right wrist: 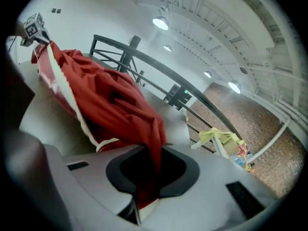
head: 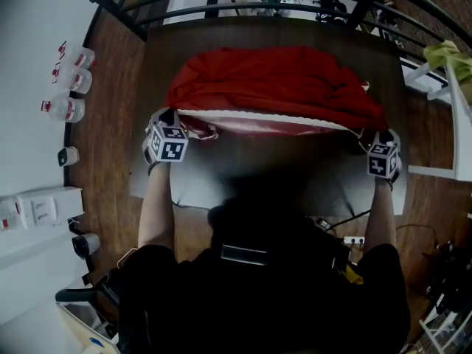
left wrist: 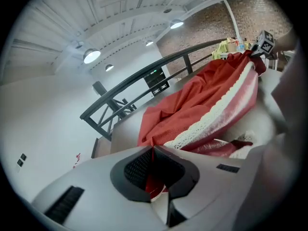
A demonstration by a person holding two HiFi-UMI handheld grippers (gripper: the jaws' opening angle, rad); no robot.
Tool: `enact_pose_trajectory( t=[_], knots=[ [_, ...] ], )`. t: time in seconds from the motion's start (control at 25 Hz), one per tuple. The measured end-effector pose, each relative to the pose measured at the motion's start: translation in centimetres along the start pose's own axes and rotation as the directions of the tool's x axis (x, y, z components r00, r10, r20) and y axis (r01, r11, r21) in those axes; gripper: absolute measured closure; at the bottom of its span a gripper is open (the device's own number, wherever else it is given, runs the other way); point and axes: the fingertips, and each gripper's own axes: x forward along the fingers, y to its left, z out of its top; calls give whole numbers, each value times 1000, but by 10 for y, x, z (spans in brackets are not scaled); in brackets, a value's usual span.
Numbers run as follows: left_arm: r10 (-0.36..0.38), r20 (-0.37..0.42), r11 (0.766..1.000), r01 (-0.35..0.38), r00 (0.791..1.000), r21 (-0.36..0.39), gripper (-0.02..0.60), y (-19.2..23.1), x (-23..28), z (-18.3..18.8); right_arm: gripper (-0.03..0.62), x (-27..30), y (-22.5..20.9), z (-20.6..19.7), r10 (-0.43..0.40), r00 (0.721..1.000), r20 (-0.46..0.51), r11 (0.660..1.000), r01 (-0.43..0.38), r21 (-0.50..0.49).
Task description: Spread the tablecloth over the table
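Fabric filled the middle of the head view: a red tablecloth [head: 273,83] of smooth, crumpled cloth with a white lace edge [head: 265,116] lay heaped on the far half of the grey rectangular table [head: 221,175]. Its near hem was held up between the left gripper [head: 171,118] and the right gripper [head: 373,134]. Dark wooden floor [head: 103,146] and a dark metal railing [head: 243,6] surrounded the table.

In the left gripper view, the left gripper [left wrist: 153,177] had its jaws pressed together on a corner of the red tablecloth [left wrist: 192,105], and the white lace edge [left wrist: 211,117] ran taut toward the other gripper.

In the right gripper view, the right gripper [right wrist: 144,186] pinched a hanging fold of the red tablecloth [right wrist: 106,100], which bunched in soft creases beyond. A brick wall [right wrist: 250,124] and a white ribbed ceiling [right wrist: 216,23] stood behind.
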Motion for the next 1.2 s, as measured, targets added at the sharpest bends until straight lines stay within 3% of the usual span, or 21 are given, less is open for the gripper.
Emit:
enact_pose_trajectory(
  t=[0.2,0.32,0.44,0.64,0.76,0.84,1.0,1.2],
  knots=[
    [-67,-78,997,69,995,22,574,-27,23,-17,538,27,26,-31,102,987,-124,995,-101,19],
    [-75,-104,997,79,992,28,572,-39,29,-22,435,30,45,-37,183,973,-140,983,-178,43],
    [-68,-99,997,71,993,23,572,-40,28,-21,350,21,49,-26,233,968,-89,972,-233,21],
    [-73,-58,997,74,996,14,571,-39,18,-15,350,-19,45,17,247,965,87,969,-248,4],
    [-69,-42,998,70,997,12,571,-43,12,-13,350,-45,68,55,316,929,191,948,-317,-27],
    [-67,-33,998,67,997,5,571,-46,7,-12,350,-61,104,76,421,876,238,906,-416,-73],
    [-78,-13,997,77,997,-27,571,-54,-5,-12,350,-89,209,85,656,727,202,752,-607,-256],
    [-124,43,992,125,991,-28,571,-67,-30,-8,350,-121,319,96,781,616,102,572,-641,-512]
  ],
)
